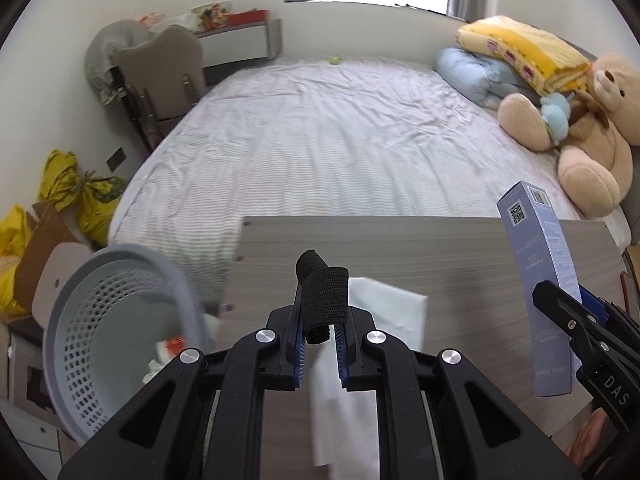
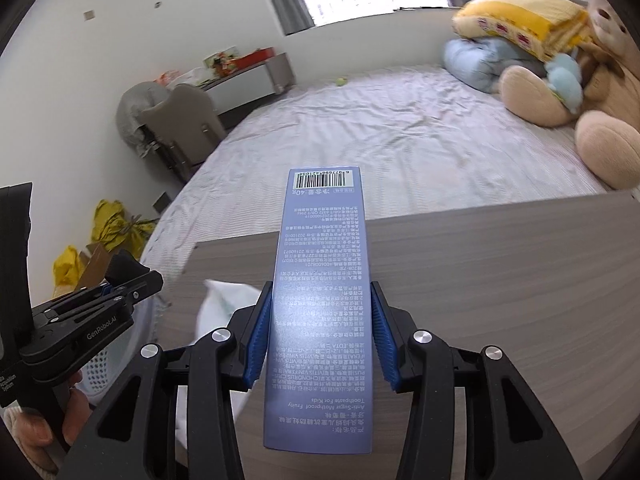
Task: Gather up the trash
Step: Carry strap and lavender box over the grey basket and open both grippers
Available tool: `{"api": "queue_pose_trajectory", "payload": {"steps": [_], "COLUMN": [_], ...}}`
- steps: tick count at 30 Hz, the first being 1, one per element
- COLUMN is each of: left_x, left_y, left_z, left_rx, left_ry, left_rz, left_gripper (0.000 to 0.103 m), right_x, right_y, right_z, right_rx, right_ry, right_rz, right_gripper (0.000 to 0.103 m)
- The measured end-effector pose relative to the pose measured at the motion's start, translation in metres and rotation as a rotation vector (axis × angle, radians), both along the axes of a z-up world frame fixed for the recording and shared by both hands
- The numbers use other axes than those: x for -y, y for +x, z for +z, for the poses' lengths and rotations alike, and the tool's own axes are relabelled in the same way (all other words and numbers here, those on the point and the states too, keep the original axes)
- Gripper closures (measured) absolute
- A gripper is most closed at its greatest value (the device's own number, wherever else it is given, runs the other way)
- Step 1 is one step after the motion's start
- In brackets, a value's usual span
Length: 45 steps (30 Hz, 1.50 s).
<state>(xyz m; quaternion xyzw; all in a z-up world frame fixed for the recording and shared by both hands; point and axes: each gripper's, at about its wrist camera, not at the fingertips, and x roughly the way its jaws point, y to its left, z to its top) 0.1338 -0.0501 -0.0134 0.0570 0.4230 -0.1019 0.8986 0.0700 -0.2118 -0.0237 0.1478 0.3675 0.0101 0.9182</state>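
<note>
The left tool point(image 1: 320, 354) is clamped tight on a black wrapped roll point(image 1: 320, 300) above a white tissue point(image 1: 380, 312) lying on the desk point(image 1: 460, 256). The right tool point(image 2: 320, 336) grips a blue toothpaste box point(image 2: 320, 300) by its sides. A grey mesh basket point(image 1: 100, 320) with scraps inside stands at the desk's left edge, beside the bed point(image 1: 320, 140).

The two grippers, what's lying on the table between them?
A white tissue sheet lies on the wooden table between the left gripper and the right gripper holding the blue toothpaste box, seen in the right wrist view.
</note>
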Motion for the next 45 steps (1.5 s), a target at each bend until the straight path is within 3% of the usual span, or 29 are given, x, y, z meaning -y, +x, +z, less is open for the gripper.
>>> {"api": "queue_pose_trajectory", "payload": {"steps": [13, 18, 26, 37, 38, 39, 41, 42, 43, 45], "left_x": [-0.170, -0.214, -0.245, -0.258, -0.259, -0.260, -0.262, -0.263, -0.263, -0.264], "left_y": [-0.006, -0.007, -0.002, 0.001, 0.001, 0.000, -0.001, -0.002, -0.004, -0.007], "left_z": [-0.012, -0.023, -0.037, -0.043, -0.043, -0.042, -0.040, -0.039, -0.037, -0.034], "left_rx": [0.002, -0.014, -0.034, -0.055, -0.056, -0.054, -0.043, -0.037, -0.024, -0.008], "left_ry": [-0.033, -0.039, -0.039, -0.039, -0.045, -0.048, -0.049, -0.048, -0.051, -0.054], "left_rz": [0.255, 0.300, 0.320, 0.330, 0.332, 0.335, 0.343, 0.348, 0.355, 0.360], "left_gripper": [0.090, 0.090, 0.090, 0.087, 0.085, 0.077, 0.057, 0.038, 0.031, 0.031], "right_x": [-0.160, -0.206, -0.268, -0.286, -0.285, -0.284, -0.282, -0.279, -0.278, -0.275], "right_y": [0.048, 0.065, 0.085, 0.095, 0.095, 0.095, 0.095, 0.095, 0.095, 0.093], "right_z": [0.018, 0.012, -0.007, -0.025, -0.024, -0.024, -0.022, -0.021, -0.019, -0.017], "right_rx": [-0.010, -0.032, -0.094, -0.138, -0.133, -0.133, -0.127, -0.120, -0.115, -0.107], "right_ry": [0.014, 0.031, 0.032, 0.027, 0.030, 0.033, 0.049, 0.056, 0.060, 0.046], "right_rz": [0.301, 0.368, 0.466, 0.493, 0.492, 0.492, 0.485, 0.479, 0.475, 0.467], "right_gripper": [0.059, 0.059, 0.059, 0.058, 0.058, 0.058, 0.045, 0.042, 0.040, 0.040]}}
